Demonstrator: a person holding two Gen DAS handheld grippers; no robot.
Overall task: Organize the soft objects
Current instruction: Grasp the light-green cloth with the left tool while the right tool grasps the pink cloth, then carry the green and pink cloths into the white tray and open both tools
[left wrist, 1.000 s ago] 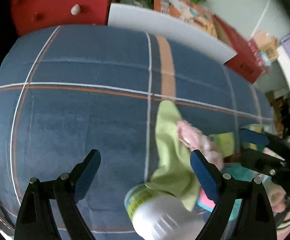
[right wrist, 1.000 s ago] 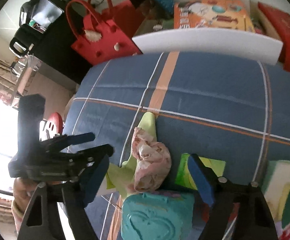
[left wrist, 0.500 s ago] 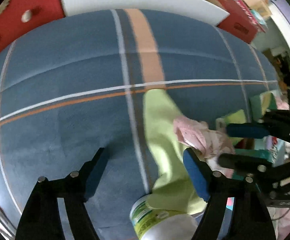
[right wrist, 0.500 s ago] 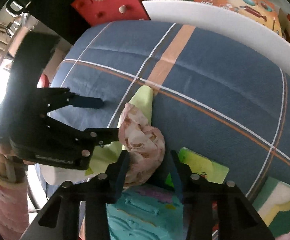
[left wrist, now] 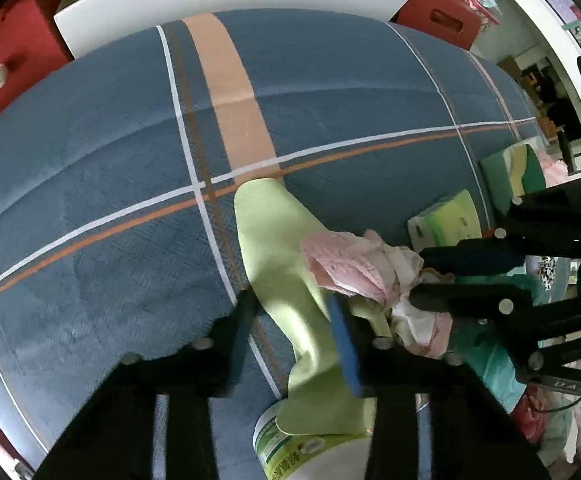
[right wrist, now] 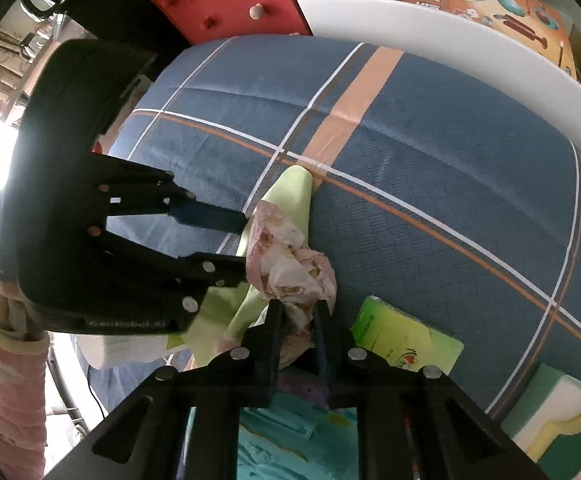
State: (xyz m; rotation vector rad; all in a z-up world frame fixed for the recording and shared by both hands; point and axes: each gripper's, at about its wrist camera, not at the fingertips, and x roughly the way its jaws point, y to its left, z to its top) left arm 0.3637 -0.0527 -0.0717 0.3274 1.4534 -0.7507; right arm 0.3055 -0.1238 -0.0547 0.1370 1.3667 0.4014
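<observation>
Two black hand-held grippers with blue pads reach down onto a blue quilted bedspread [left wrist: 90, 200] crossed by white, orange and peach stripes. A long pale-green cloth [left wrist: 278, 248] lies on the bedspread, its tip on the stripe crossing, and a crumpled pink-and-white floral cloth [right wrist: 290, 264] sits on top of it. The left gripper [left wrist: 290, 328] straddles the green cloth near its lower end; its jaws are narrowing around the cloth, with some gap visible on the left side. The right gripper [right wrist: 296, 320] has its jaws closing tight on the lower edge of the floral cloth, pinching it. Just beside the cloths lies a green-and-yellow tissue packet [right wrist: 406, 340], with a green, white and yellow sponge block [right wrist: 558, 412] farther right. A white plastic bottle with a green label [left wrist: 298, 448] lies under the green cloth's near end. A pink patterned sleeve [right wrist: 6, 400] shows behind the left gripper.
</observation>
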